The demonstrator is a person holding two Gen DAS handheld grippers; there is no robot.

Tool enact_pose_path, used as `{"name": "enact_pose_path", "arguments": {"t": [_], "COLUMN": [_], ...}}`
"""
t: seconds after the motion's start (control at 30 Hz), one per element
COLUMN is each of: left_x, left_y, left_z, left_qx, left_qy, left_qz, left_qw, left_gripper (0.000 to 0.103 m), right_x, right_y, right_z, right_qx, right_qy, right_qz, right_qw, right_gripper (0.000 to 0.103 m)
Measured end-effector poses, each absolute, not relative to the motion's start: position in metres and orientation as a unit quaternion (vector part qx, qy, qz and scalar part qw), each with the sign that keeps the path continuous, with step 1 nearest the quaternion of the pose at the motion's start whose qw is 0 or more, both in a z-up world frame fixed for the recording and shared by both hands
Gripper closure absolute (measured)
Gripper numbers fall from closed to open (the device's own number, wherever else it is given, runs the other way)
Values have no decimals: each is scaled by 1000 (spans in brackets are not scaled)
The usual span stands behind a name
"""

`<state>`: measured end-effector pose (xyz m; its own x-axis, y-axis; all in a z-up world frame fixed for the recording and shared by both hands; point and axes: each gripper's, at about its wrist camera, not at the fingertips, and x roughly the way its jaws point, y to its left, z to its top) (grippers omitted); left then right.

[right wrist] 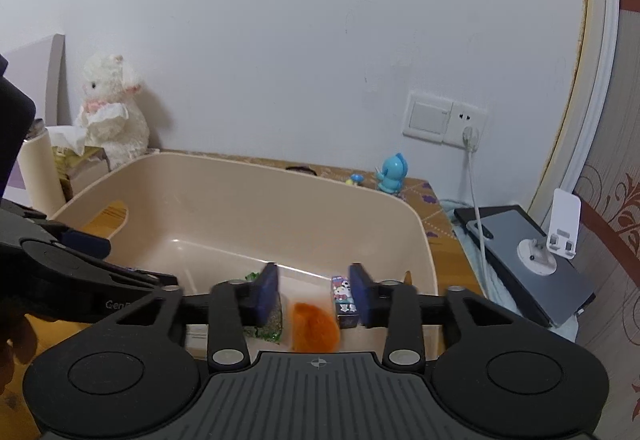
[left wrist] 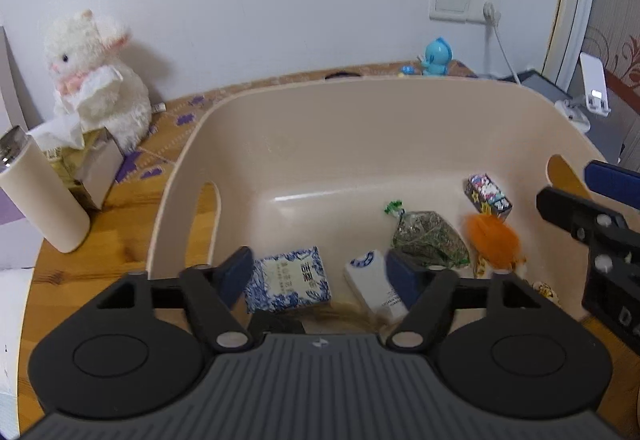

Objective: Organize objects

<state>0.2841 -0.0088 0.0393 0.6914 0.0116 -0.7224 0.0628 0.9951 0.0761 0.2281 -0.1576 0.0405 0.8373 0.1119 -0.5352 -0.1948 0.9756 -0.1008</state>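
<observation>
Beige bin sat on the wooden table, holding a blue-patterned tissue pack under the left gripper, jaws apart. Right wrist view: right gripper gaped empty above an orange plush inside.

Smooth glossy plastic tub (beige) on grained wooden tabletop.

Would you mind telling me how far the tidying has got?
Done: the bin already holds a blue box, white tube, green packet, orange toy and cartoon box. In hand: nothing; the left gripper and right gripper are open above it. Left: possibly the blue figurine outside.
</observation>
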Motion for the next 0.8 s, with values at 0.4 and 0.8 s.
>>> {"name": "enact_pose_path", "arguments": {"t": [0.4, 0.8], "left_x": [243, 172], "left_y": [-6, -13], "left_z": [70, 108], "left_qx": [64, 70], "left_qy": [352, 291], "left_qz": [-7, -28], "left_qw": [934, 954], "left_gripper": [23, 23], "right_x": [188, 128], "right_y": [-168, -174], "right_z": [68, 97], "right_qx": [-59, -54], "right_qy": [244, 202], "right_qz": [90, 94], "right_qw": [964, 973], "right_gripper": [41, 37]}}
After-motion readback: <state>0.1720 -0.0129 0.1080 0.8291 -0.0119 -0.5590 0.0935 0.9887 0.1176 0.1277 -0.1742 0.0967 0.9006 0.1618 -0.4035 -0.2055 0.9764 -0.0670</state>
